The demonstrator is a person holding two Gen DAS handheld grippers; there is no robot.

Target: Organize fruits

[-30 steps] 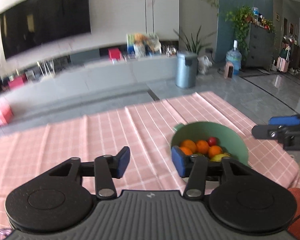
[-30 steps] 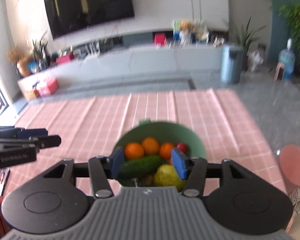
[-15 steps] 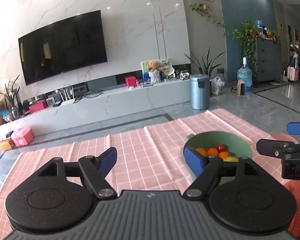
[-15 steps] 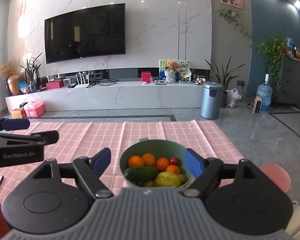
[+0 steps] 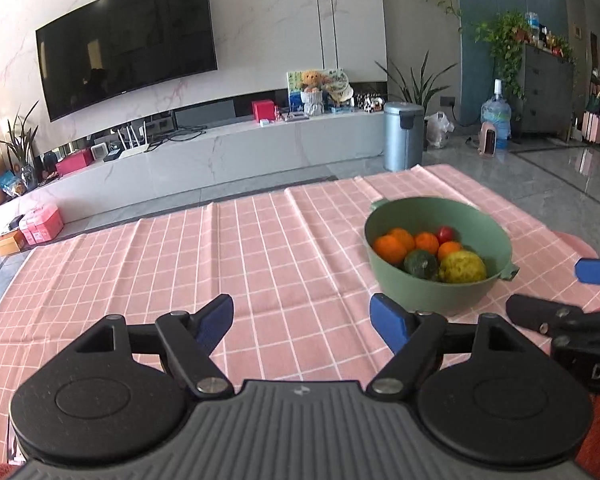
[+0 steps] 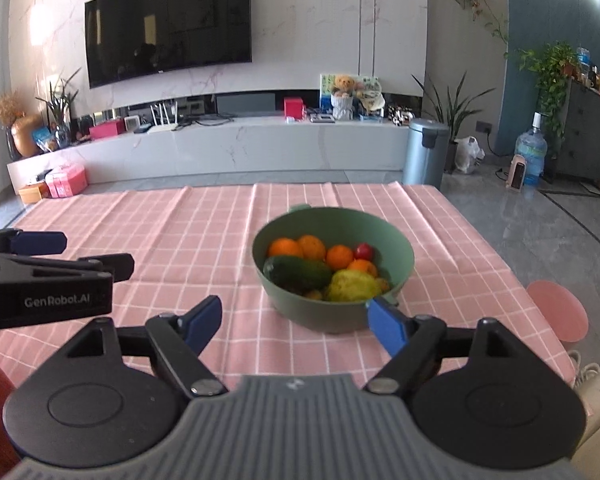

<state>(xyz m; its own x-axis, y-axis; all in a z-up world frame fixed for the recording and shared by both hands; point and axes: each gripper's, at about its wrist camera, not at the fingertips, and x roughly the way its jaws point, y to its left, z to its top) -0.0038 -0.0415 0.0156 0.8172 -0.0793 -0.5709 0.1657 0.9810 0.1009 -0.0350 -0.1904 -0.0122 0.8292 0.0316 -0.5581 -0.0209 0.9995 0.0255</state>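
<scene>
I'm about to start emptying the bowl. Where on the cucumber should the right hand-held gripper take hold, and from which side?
Probably from above, with the right hand-held gripper, across the middle of the cucumber. It lies on its side atop the pile in the green bowl, long axis left to right, so its narrow width would fit between the open jaws. The bowl wall blocks a sideways approach; the yellow-green fruit crowds its right end.

My left camera looks forward over the cloth point(image 5: 284, 264), the bowl point(image 5: 432, 292) near on its right. My right camera faces the bowl point(image 6: 324, 312) nearly head-on. Both share bowl, cloth, TV wall.
</scene>
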